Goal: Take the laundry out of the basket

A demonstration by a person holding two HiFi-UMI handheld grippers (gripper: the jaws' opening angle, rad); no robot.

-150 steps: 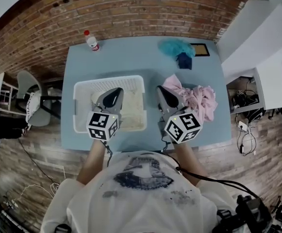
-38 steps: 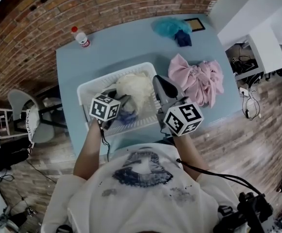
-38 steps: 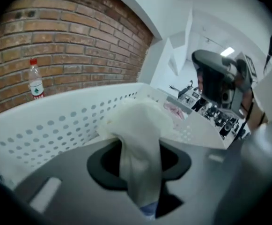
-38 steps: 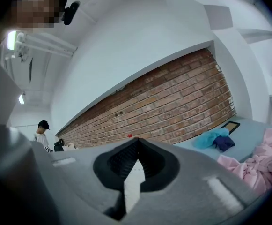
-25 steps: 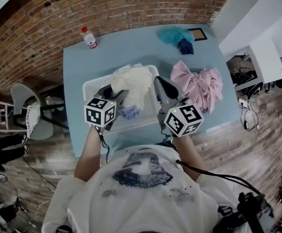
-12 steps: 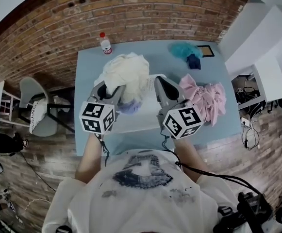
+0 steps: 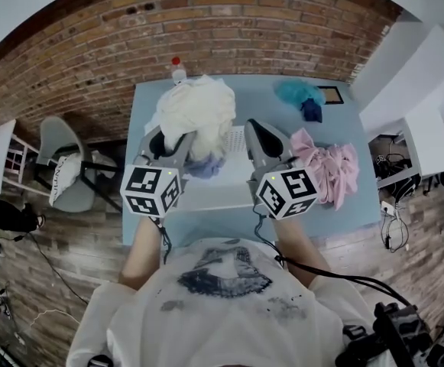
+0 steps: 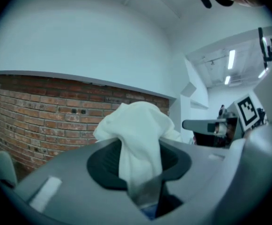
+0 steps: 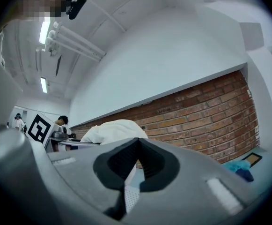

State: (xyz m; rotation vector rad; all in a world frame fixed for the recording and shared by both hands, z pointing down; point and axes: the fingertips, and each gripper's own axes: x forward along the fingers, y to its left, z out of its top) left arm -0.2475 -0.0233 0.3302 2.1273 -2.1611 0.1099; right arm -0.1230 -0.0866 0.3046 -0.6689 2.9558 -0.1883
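Cloth (image 7: 199,109) clenched in fingers of left gripper (image 7: 174,140), aloft over basket (image 7: 222,193) on blue surface (image 7: 344,205); right gripper (image 7: 254,128) alongside, fingers pressed together on nothing; pink clothes (image 7: 330,170) right of basket.

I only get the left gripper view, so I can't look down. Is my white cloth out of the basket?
Observer: Yes. In the head view the crumpled cream-white cloth is held up by the left gripper above the white plastic mesh basket.
Child: What is my other gripper doing?
Observer: The right gripper has its jaws together, with nothing between them.
Child: Where is the other washing?
Observer: A pile of pink clothes lies on the light-blue table, to the right of the basket.
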